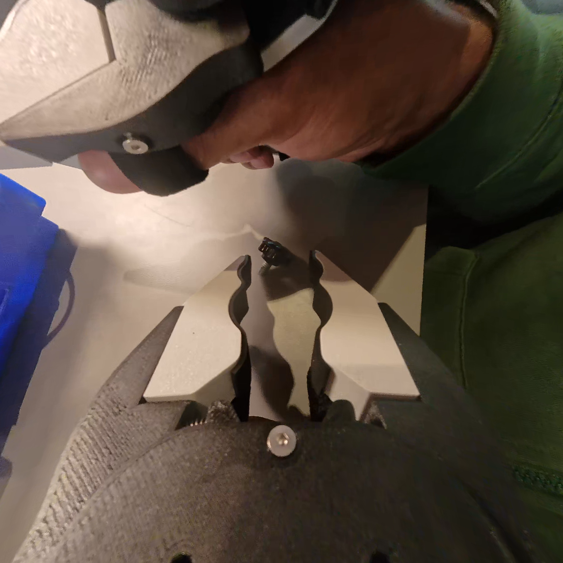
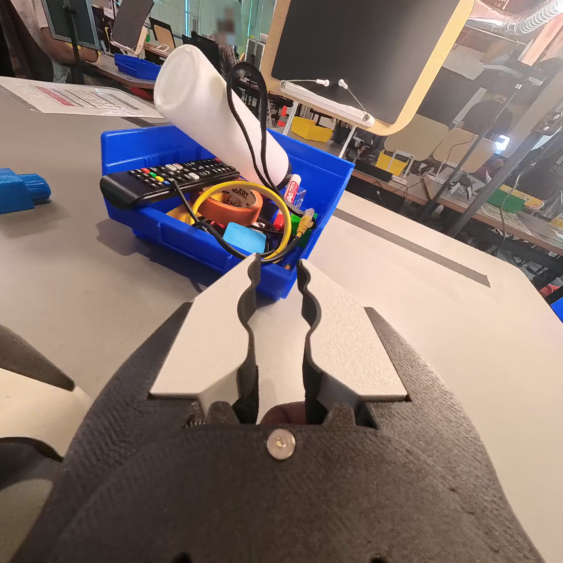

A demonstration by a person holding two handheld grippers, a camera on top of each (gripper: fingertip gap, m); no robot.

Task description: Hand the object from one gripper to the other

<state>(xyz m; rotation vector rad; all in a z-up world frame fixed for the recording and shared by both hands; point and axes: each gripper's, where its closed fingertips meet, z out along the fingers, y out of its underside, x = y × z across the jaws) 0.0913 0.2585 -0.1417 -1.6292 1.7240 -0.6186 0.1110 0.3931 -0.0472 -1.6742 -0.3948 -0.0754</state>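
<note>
Your object, a small black thumb screw with a knurled head and a short silver thread, lies on the pale surface just beyond the tips of your left tongs, roughly between them, tilted with the thread pointing down toward the tongs; whether a tip touches it is hard to tell. Left tongs are spread, nothing between the wavy black pads. Only the left wrist view shows this screw. That same view shows your right tongs' body looming overhead at upper left, grey and black, blurred, held by your hand with a green sleeve running down the right side. A blue bin wall sits at the left edge. The right wrist view shows none of the screw: your right tongs are spread and empty, aimed at a blue bin on the surface, tips near the bin's closest corner. In the bin: a white cylinder leaning up out of it with a black cord looped over it, a black remote lying across the rim, an orange tape roll, a yellow cable, a light blue block, markers. A blue foam-like piece lies apart at the left. A printed sheet lies at the far left of the surface; a dark framed board stands behind.
</note>
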